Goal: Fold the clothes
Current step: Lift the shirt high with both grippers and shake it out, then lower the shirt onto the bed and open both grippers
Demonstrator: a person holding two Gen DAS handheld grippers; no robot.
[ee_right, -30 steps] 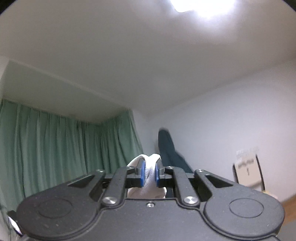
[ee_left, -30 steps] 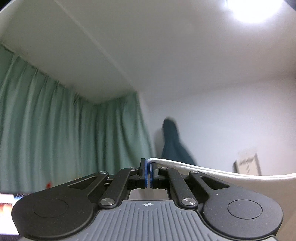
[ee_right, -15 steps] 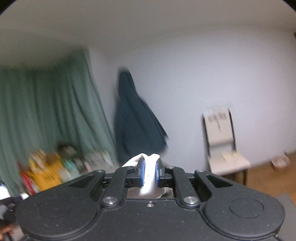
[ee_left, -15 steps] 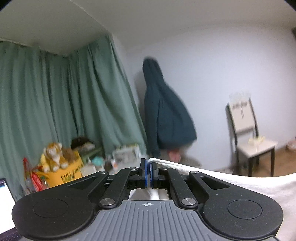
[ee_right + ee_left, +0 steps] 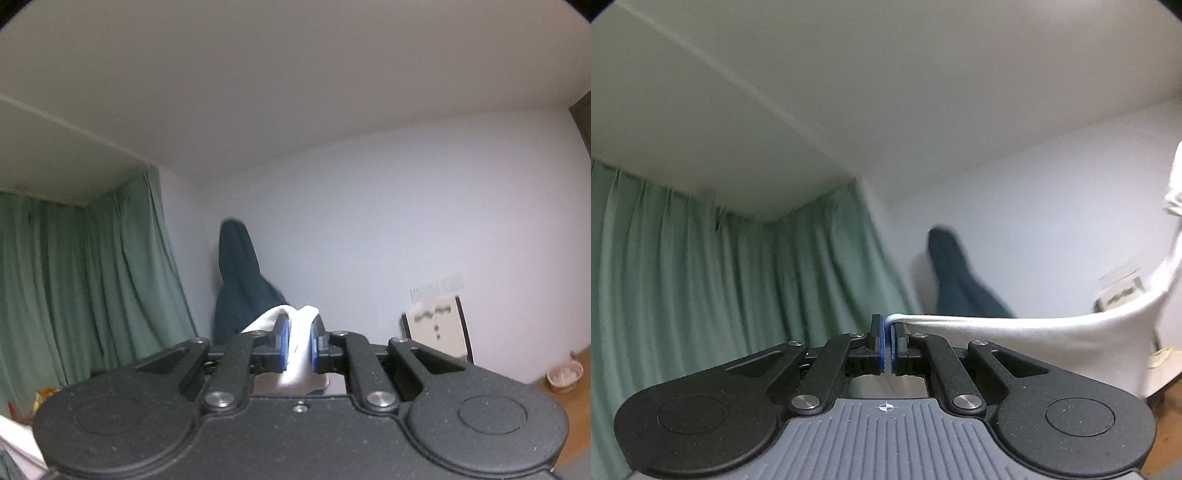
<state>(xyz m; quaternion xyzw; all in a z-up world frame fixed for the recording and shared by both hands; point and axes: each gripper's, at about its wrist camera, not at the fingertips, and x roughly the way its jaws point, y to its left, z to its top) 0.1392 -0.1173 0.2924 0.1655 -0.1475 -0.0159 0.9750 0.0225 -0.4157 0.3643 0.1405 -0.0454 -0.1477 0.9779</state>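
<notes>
Your left gripper (image 5: 887, 345) pinches a thin edge of the white cloth (image 5: 1052, 339), which stretches rightward and up. Your right gripper (image 5: 297, 341) clamps a bunched fold of the same cloth (image 5: 295, 332). Beyond: green curtain (image 5: 701, 277), dark jacket (image 5: 240, 280) on the wall.

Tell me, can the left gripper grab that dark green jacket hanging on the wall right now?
Probably not. The left gripper is shut on the white cloth, and the dark green jacket hangs well across the room.
</notes>
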